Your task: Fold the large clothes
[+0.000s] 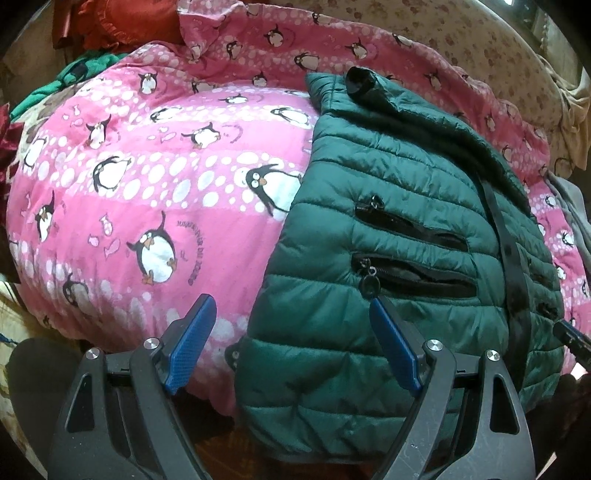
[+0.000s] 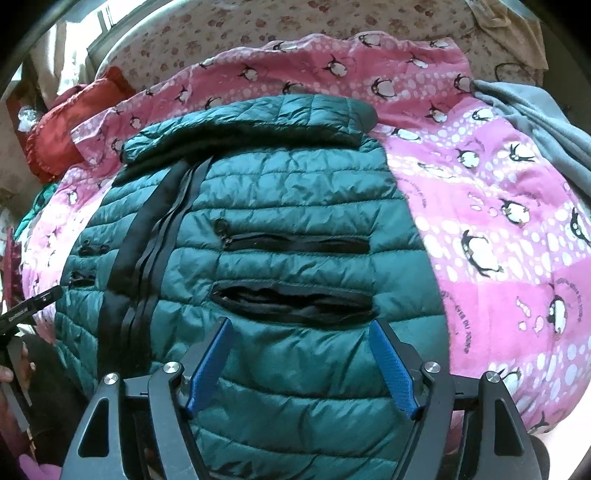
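A dark green quilted puffer jacket [image 1: 388, 206] lies flat on a pink penguin-print blanket [image 1: 155, 173], front up, with black zipper strips and two open zip pockets on each side. One sleeve is folded across its top. My left gripper [image 1: 291, 306] is open and empty above the jacket's left hem edge. In the right wrist view the jacket [image 2: 288, 206] fills the middle, and my right gripper [image 2: 301, 328] is open and empty just above its lower front, below a pocket [image 2: 295, 301]. The left gripper's tip [image 2: 33, 306] shows at the left edge.
The pink blanket [image 2: 498, 221] covers a bed with a floral sheet [image 2: 295, 33] behind. A red cushion [image 2: 59, 140] lies at the back left, a grey garment [image 2: 546, 125] at the right, and green cloth [image 1: 70, 81] at the far left.
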Demonstrator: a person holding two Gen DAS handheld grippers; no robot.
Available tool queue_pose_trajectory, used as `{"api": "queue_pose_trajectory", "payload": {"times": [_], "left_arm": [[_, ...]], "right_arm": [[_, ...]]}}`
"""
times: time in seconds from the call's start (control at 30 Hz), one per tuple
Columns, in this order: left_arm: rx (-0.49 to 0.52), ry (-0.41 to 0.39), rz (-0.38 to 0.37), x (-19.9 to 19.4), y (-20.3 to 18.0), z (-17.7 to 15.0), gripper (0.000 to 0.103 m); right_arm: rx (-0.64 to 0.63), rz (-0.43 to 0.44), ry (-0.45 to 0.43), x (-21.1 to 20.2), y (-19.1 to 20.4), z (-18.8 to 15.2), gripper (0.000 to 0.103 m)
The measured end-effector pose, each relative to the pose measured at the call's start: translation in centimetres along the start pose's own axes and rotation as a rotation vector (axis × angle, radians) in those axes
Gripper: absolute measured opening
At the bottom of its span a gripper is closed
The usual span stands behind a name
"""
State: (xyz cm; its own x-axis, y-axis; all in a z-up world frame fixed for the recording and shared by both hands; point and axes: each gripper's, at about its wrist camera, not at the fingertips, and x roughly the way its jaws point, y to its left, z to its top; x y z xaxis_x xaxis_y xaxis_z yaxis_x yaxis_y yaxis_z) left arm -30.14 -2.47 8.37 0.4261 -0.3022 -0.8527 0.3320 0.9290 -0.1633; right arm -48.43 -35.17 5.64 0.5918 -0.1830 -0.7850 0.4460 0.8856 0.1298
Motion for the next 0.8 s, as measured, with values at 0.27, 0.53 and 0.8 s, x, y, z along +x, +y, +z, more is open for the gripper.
{"api": "queue_pose_trajectory", "payload": {"times": [0.27,0.53,0.8], "left_arm": [[-0.026,0.071,-0.054,0.5,1.1,-1.2,0.085],[-0.100,0.122,-0.163,1.0,3.2,-2.5,0.085],[-0.129,0.193,-0.245,2.3,4.1,-3.9,0.085]], "right_arm": [[-0.029,0.003,0.042,-0.5,0.4,-1.6,0.074],[-0.004,-0.019,0.072,-1.5,-2.3,-3.3,0.074],[0.051,-0.065,0.094,-1.9,-5.3,-3.8,0.074]]}}
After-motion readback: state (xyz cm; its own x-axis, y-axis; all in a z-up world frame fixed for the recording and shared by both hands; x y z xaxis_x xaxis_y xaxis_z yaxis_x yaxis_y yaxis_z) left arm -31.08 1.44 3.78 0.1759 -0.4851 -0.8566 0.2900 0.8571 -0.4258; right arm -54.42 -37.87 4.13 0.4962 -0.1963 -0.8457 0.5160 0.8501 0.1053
